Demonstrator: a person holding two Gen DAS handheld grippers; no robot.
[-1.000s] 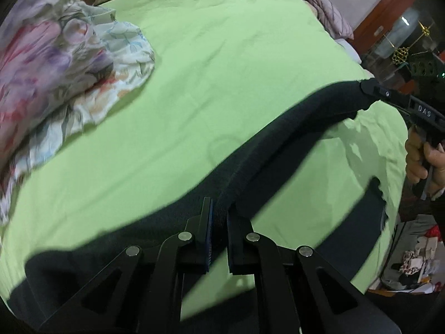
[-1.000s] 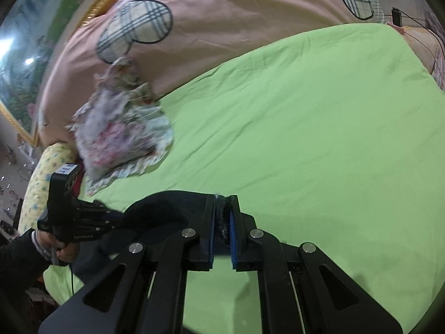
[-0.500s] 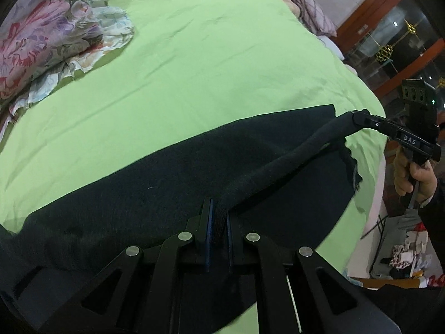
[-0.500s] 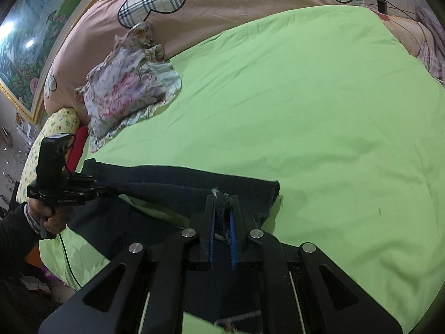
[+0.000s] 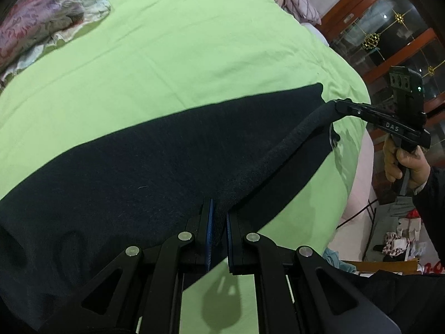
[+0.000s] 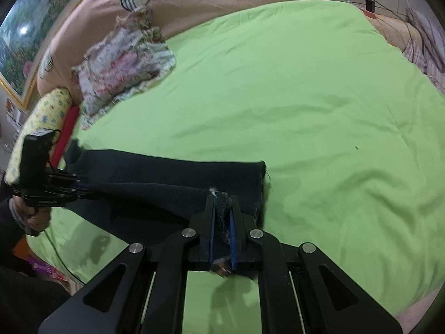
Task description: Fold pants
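Observation:
Dark navy pants [image 5: 155,167] lie spread along the near part of the green bed sheet [image 5: 194,41]. My left gripper [image 5: 219,214] is shut on the pants' near edge, which runs taut to my right gripper [image 5: 338,107], shut on the other end. In the right wrist view the pants [image 6: 180,178] stretch left from my right gripper [image 6: 222,203], shut on a frayed hem, to my left gripper [image 6: 89,188]. Both pinched ends are lifted a little above the sheet.
A floral cloth [image 6: 122,64] lies crumpled at the head of the bed beside a pink quilt [image 6: 222,0] and a yellow pillow [image 6: 41,117]. The bed's edge drops off at the right in the left wrist view [image 5: 356,144]. Clutter sits on the floor [image 5: 397,242].
The pants went from a raised, bunched strip to lying flat on the sheet. Both grippers have come down toward the bed, still shut on the fabric.

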